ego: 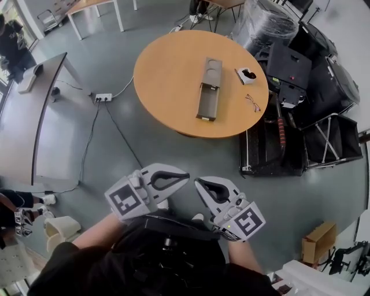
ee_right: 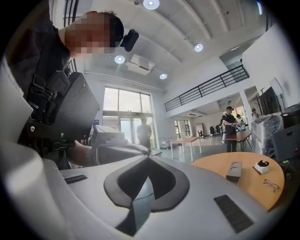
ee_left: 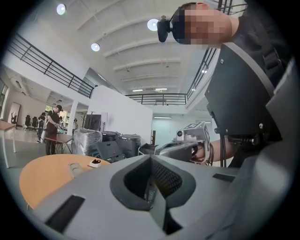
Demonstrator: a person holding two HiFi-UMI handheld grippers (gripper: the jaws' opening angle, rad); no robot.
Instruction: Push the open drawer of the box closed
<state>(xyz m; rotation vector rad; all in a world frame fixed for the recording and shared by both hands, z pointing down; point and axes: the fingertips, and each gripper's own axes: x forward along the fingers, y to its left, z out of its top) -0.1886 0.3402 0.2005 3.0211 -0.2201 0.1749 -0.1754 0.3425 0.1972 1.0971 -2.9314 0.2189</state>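
Two grippers: left gripper [ego: 173,178] and right gripper [ego: 211,188], held low in front of the person's body, tips pointing at each other, well apart from the bench.
Left gripper state: jaws together, dark pads meeting, nothing between them.
Right gripper state: jaws together as well, nothing held.
Box: long grey box [ego: 213,68] lying near the middle of the bench.
Drawer: drawer [ego: 207,103] pulled out of the box's near end, reaching toward the near edge of the bench.
Writing: none legible; only black-and-white square patterns on the marker cubes [ego: 127,199].
Bench: round bench [ego: 167,75] with a plain light wood top.
Other things on it: small white tray [ego: 247,75] with a dark object in it, right of the box; glasses [ego: 253,103] near the right edge.
Floor: smooth grey floor [ego: 115,150]; white power strip [ego: 103,97] with cables trailing from it left of the bench; black cases [ego: 315,75] stacked to the right; cardboard box [ego: 319,240] at lower right.
Room: high white ceiling with round lights [ee_right: 152,3], railed gallery [ee_right: 206,89], tall windows [ee_right: 124,110].
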